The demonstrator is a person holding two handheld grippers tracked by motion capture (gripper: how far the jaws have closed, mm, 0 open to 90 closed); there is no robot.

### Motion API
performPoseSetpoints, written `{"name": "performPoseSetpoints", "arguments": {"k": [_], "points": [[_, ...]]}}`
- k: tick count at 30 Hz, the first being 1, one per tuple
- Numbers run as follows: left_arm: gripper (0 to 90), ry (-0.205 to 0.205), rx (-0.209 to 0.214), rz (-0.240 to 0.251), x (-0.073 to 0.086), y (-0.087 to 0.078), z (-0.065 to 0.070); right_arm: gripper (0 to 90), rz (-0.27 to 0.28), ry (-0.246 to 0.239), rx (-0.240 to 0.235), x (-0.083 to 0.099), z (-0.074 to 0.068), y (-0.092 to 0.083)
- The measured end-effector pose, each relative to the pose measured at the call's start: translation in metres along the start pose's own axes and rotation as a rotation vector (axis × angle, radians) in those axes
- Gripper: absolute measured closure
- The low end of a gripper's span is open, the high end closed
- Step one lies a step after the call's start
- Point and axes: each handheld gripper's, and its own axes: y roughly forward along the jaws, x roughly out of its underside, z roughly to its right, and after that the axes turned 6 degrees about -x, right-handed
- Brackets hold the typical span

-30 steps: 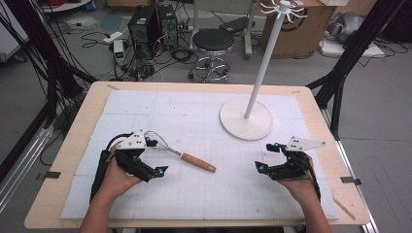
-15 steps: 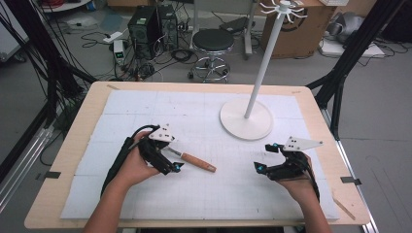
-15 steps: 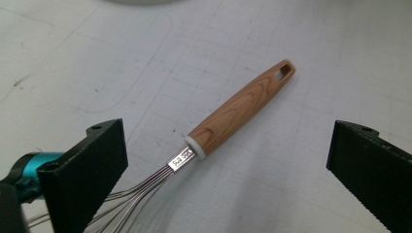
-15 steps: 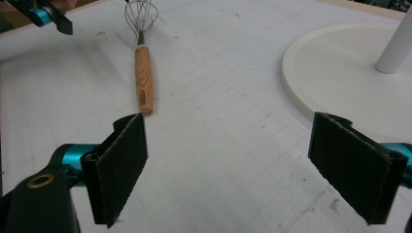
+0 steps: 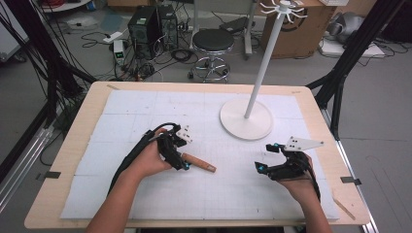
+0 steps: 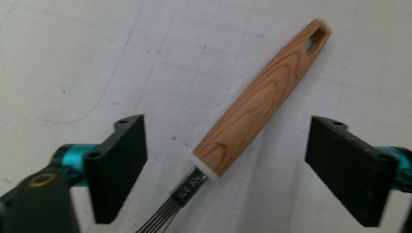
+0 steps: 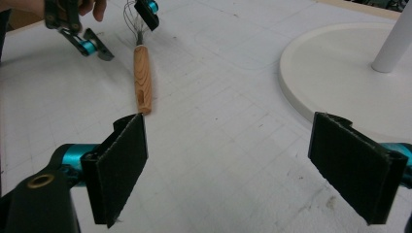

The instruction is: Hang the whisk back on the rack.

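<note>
A person's left gripper (image 5: 180, 156) sits over a whisk (image 6: 252, 109) on the white gridded mat (image 5: 121, 111). In the left gripper view the wooden handle runs up between the two jaws w/ clear mat on either side, neither pad touching it; the white collar and steel neck lie level w/ the pads, wires trailing off below. Jaws have just been closing but stand open, whisk between them, ungripped. Handle's slotted end points away beyond the jaw tips. Right gripper (image 5: 268, 157) rests apart on the mat, jaws wide open w/ nothing between them; in its own view the whisk handle lies ahead of its left jaw, and the white stand base (image 7: 335, 73) ahead of its right jaw
</note>
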Motion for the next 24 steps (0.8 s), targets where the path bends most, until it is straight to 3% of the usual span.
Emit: {"name": "performPoseSetpoints", "arguments": {"k": [5,7,11,14,18,24], "points": [[37.0,0.077,-0.012,-0.107,-0.009,0.01,0.002,13.8,-0.01,-0.003,0.002,0.002,0.001,0.001],[39.7,0.079,-0.002,-0.126,-0.008,0.015,0.002,13.7,-0.012,-0.003,0.003,0.002,0.001,0.002],[50.9,0.09,0.032,-0.134,-0.008,0.015,0.002,13.7,-0.015,0.004,0.001,0.003,0.001,0.0],[55.9,0.105,0.032,-0.13,-0.009,0.014,0.005,13.8,-0.013,0.003,0.003,0.003,0.001,0.001],[61.8,0.177,0.015,-0.18,-0.017,0.014,0.012,13.8,-0.01,0.004,0.005,0.003,0.001,0.0],[68.6,0.207,0.017,-0.22,-0.023,0.015,0.017,13.9,-0.006,0.007,0.006,0.003,0.001,-0.001]]}}
